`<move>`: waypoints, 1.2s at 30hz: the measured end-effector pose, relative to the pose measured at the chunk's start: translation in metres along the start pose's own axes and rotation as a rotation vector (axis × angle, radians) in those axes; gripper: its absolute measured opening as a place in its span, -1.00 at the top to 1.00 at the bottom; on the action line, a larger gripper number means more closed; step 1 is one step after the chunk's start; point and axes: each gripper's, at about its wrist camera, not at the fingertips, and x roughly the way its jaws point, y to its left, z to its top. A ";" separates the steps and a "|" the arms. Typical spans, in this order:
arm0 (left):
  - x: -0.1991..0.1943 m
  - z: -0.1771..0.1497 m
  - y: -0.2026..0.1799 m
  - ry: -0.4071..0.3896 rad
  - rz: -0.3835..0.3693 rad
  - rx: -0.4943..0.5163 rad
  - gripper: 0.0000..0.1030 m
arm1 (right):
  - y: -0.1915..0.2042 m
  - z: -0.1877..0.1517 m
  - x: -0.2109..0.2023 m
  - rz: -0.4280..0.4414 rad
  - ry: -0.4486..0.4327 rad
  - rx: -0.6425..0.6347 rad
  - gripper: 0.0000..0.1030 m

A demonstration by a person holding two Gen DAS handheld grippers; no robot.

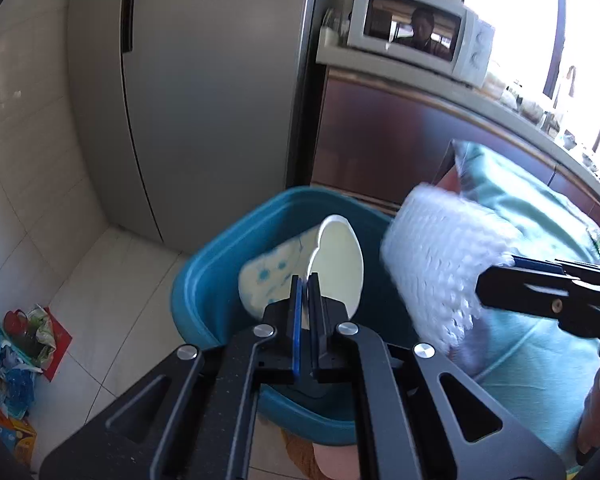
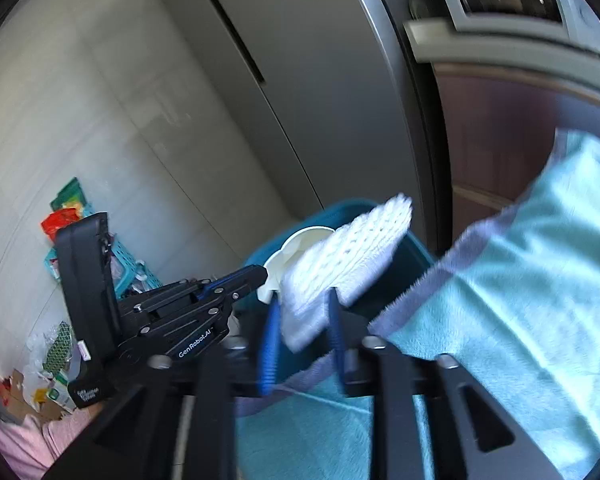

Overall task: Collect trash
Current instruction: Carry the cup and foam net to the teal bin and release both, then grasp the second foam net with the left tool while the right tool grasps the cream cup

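A blue bin point(image 1: 204, 276) stands on the floor in front of the fridge, with a white and blue packet point(image 1: 268, 276) lying inside. My left gripper point(image 1: 306, 284) is shut on the rim of a white paper cup point(image 1: 338, 264), held over the bin's opening. In the right wrist view the same cup point(image 2: 292, 248) shows at the left gripper's tip point(image 2: 260, 274). A white foam net wrap point(image 2: 348, 248) sits between the blue fingers of my right gripper point(image 2: 302, 320), whose jaws stand apart with a gap on the left side. The wrap point(image 1: 436, 256) hangs at the bin's right edge.
A grey fridge point(image 1: 204, 80) rises behind the bin, beside a brown cabinet with a microwave point(image 1: 416, 36) on top. A teal cloth point(image 1: 540, 216) covers a surface on the right. A teal basket point(image 2: 132, 272) and loose wrappers point(image 1: 36, 332) lie on the floor at the left wall.
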 end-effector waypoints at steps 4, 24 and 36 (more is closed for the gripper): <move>0.019 -0.004 0.000 0.034 0.015 -0.011 0.85 | 0.001 0.000 -0.002 -0.025 -0.006 0.004 0.26; -0.093 -0.018 -0.116 -0.179 -0.280 0.168 0.09 | -0.027 -0.101 -0.190 -0.295 -0.333 0.030 -0.03; -0.114 -0.051 -0.289 -0.115 -0.598 0.452 0.01 | -0.082 -0.181 -0.297 -0.527 -0.487 0.232 -0.05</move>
